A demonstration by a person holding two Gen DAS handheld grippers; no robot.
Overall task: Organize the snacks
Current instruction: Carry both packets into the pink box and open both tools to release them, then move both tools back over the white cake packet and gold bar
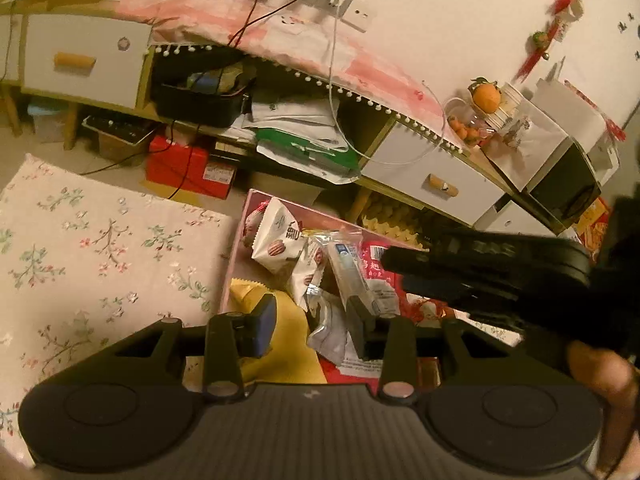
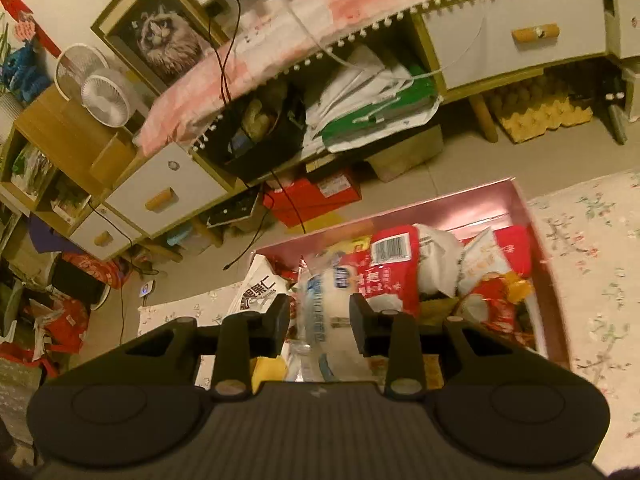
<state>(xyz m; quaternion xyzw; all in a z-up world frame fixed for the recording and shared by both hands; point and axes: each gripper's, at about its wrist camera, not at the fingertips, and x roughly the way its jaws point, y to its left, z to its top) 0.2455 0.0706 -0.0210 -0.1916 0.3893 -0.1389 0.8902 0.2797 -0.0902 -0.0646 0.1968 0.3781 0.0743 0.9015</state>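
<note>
A pink box (image 1: 234,276) (image 2: 538,248) full of snack packets sits on the floor beside a floral cloth. My left gripper (image 1: 312,326) is open over the box, above a yellow packet (image 1: 286,328) and a silvery packet (image 1: 330,330); nothing is between its pads. My right gripper (image 2: 320,318) is over the box with a clear blue-and-white packet (image 2: 320,300) between its fingers; the frame is blurred and the pads seem to touch it. The right gripper also shows as a black shape in the left wrist view (image 1: 480,268). Red packets (image 2: 384,272) and white packets (image 1: 276,236) fill the box.
A low cabinet with white drawers (image 1: 80,60) (image 2: 516,36) stands behind, draped with a pink cloth (image 1: 280,36). Papers, a black bin (image 1: 200,100), a red box (image 1: 184,168) and egg trays (image 2: 536,112) crowd beneath it. Floral cloth (image 1: 100,248) (image 2: 592,256) flanks the box. Cables trail over the floor.
</note>
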